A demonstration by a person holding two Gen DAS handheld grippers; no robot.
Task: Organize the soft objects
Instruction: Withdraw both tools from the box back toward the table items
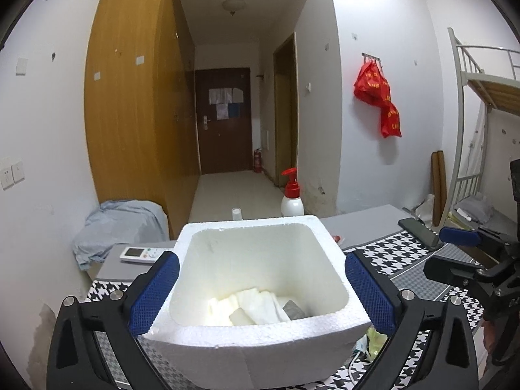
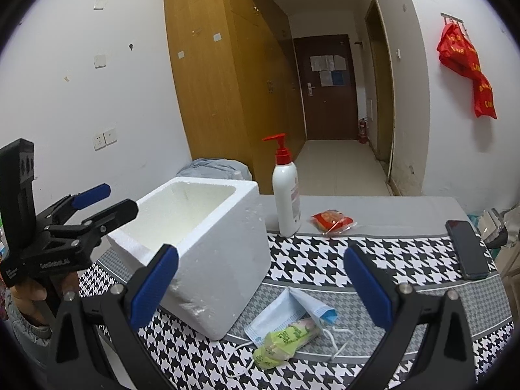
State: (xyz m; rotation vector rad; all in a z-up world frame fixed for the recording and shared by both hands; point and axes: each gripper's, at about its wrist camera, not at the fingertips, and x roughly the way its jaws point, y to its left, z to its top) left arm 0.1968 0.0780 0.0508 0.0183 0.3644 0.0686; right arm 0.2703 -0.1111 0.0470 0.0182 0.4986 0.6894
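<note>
A white foam box (image 1: 260, 328) stands on the houndstooth tablecloth (image 2: 312, 260). Folded white cloths (image 1: 256, 305) and a grey piece (image 1: 294, 310) lie at its bottom. My left gripper (image 1: 260, 260) hovers over the box's near rim, open, with nothing between its blue pads (image 1: 154, 292). In the right wrist view the left gripper (image 2: 123, 199) sits at the box's (image 2: 211, 260) left corner. A blue face mask (image 2: 292, 308) and a green soft packet (image 2: 286, 341) lie on the cloth right of the box. My right gripper (image 2: 260, 253) is open above them, also seen as the right gripper (image 1: 451, 253).
A white pump bottle with red top (image 2: 286, 201) stands behind the box, a red packet (image 2: 331, 221) beside it. A dark phone (image 2: 466, 250) lies at the right edge, a white remote (image 1: 139, 253) at the far left. A hand (image 2: 26, 295) holds the left tool.
</note>
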